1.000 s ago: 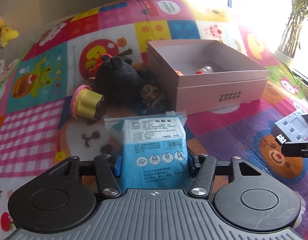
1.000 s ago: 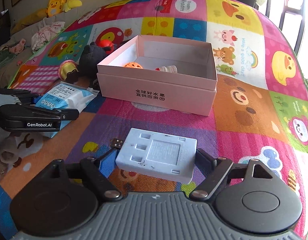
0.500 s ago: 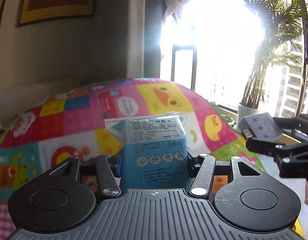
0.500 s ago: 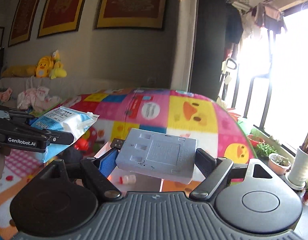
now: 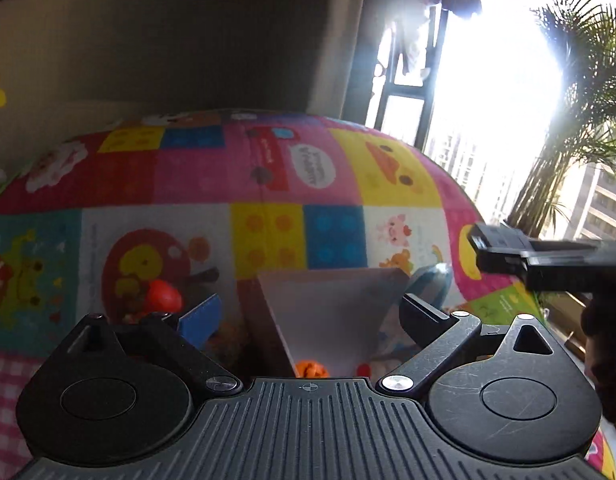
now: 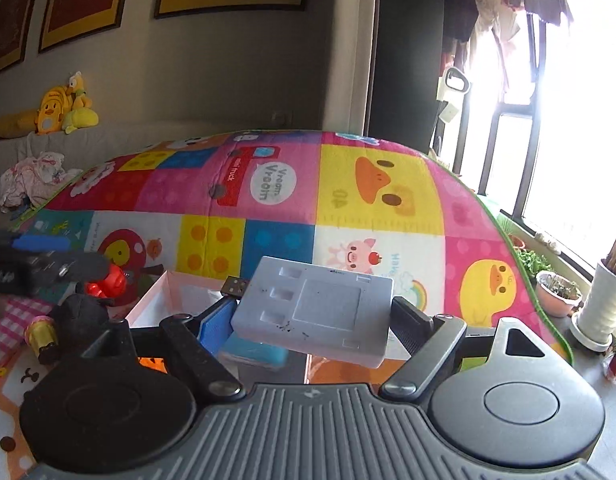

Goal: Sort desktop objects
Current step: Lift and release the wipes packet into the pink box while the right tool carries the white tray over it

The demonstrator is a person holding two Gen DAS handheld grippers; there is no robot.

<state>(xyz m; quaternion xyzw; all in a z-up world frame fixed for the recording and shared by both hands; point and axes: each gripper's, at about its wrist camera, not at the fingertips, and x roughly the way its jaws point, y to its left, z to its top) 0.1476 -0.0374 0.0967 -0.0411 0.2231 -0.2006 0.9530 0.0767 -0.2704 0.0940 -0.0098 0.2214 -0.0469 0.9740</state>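
Your work surface is the patchwork play mat [image 6: 379,184], which fills the middle of both views.

The pink box [image 5: 327,300] sits low at centre of the left wrist view, directly ahead of your left gripper [image 5: 311,316]. Its inner wall faces you, and an orange toy [image 5: 309,369] lies on its floor. In the right wrist view the box's near corner shows at lower left, with a blue packet [image 6: 256,354] lying inside beneath your load.

Your left jaws stand wide apart and hold nothing.

Your right gripper [image 6: 308,320] is closed on the white plastic case [image 6: 313,314], held by its two long sides at lower centre of the right wrist view, above the box. A black USB plug [image 6: 235,286] sticks out at its upper left corner.

Judgement on handling: the case looks rigid, light and smooth-shelled, so it should not deform, but it could slip if pressure eases early. The side grip is sound; keep clear of the plug, the weakest part. Lower it inside the box walls before you release, and set it beside the packet if room allows.

A black plush toy [image 6: 82,318] and a red toy [image 6: 108,284] lie on the mat at lower left of the right wrist view, outside the box.
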